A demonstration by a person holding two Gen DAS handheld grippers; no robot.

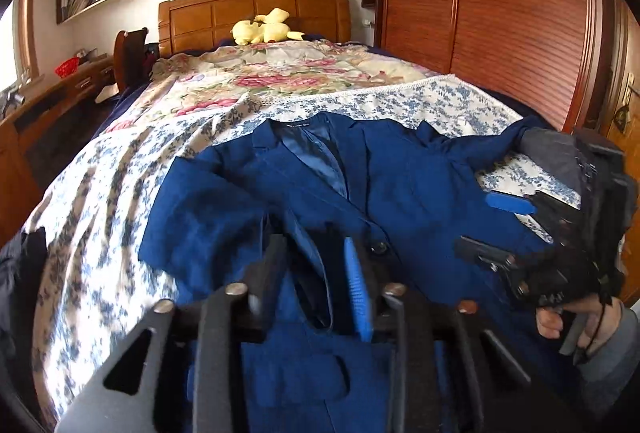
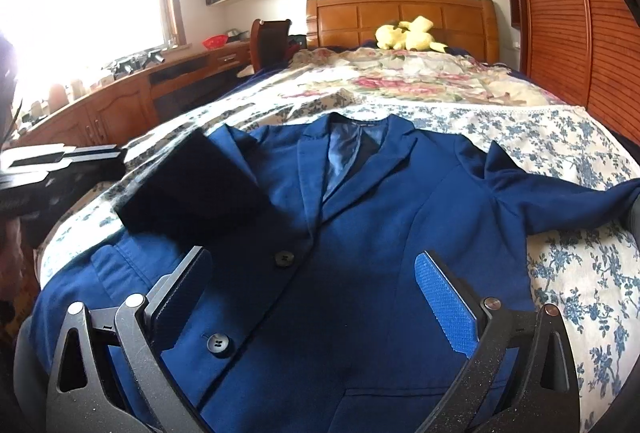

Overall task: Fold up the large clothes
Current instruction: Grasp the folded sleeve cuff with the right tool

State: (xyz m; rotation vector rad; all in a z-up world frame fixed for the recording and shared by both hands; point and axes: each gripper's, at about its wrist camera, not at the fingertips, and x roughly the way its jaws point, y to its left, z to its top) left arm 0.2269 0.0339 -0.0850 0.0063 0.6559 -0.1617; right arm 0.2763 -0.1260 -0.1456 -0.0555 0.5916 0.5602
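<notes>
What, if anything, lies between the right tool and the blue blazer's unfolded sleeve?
Nothing visible does. The right tool hangs open over the front of the blue blazer; the unfolded sleeve stretches across the blue-flowered white bedspread with only blazer cloth and bedspread between.

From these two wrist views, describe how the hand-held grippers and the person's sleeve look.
The left hand-held gripper and the right hand-held gripper have black angular fingers with silver pivot pins and ribbed blue pads. The hand on the right one wears a grey sleeve.
</notes>
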